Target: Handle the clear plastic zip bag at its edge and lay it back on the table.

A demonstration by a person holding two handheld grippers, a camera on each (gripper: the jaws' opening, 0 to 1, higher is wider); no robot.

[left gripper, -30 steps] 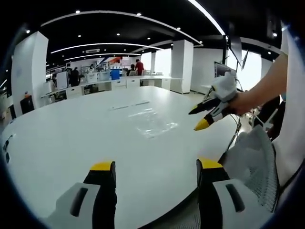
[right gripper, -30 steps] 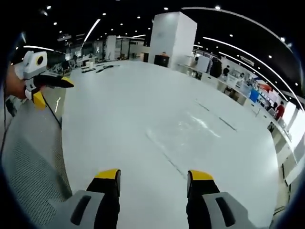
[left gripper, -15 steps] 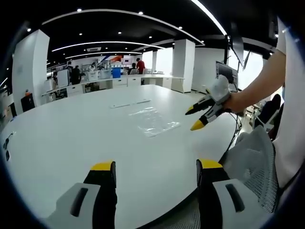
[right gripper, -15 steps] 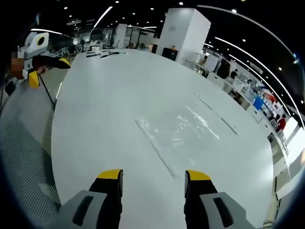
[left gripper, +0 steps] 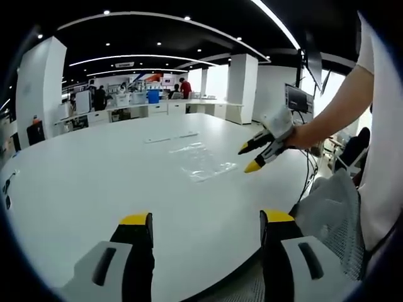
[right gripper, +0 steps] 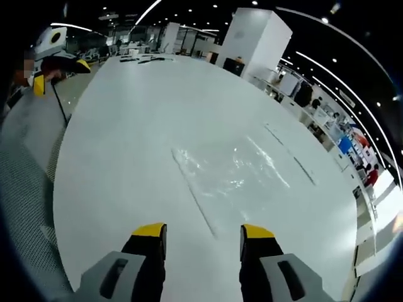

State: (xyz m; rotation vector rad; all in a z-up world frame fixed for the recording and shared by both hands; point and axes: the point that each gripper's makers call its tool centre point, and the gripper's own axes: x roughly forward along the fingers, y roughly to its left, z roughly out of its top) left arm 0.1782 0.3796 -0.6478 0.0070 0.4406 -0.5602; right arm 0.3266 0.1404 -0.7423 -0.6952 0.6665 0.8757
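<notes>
Out in the middle of the big white table (right gripper: 126,145) the clear plastic zip bag (right gripper: 232,174) is lying flat, a bit crinkly and shiny, nothing touching it. You can spot it from the left gripper view too, bag (left gripper: 204,165) sitting well out from the table's (left gripper: 75,189) near edge. The right gripper (right gripper: 197,231) hovers just short of the bag's closest edge, yellow-tipped jaws spread apart with nothing between them, bag straight ahead of the gap. In the left gripper view that same gripper (left gripper: 248,157) comes in from the right, held in a hand (left gripper: 301,134), tips near the bag's side but not on it. The left gripper (left gripper: 205,218) hangs back near the table's rim, jaws wide apart too, well away from the bag. There's a grey mesh chair (left gripper: 330,214) tucked beside the table, and white columns (left gripper: 242,87) further back in the office.
</notes>
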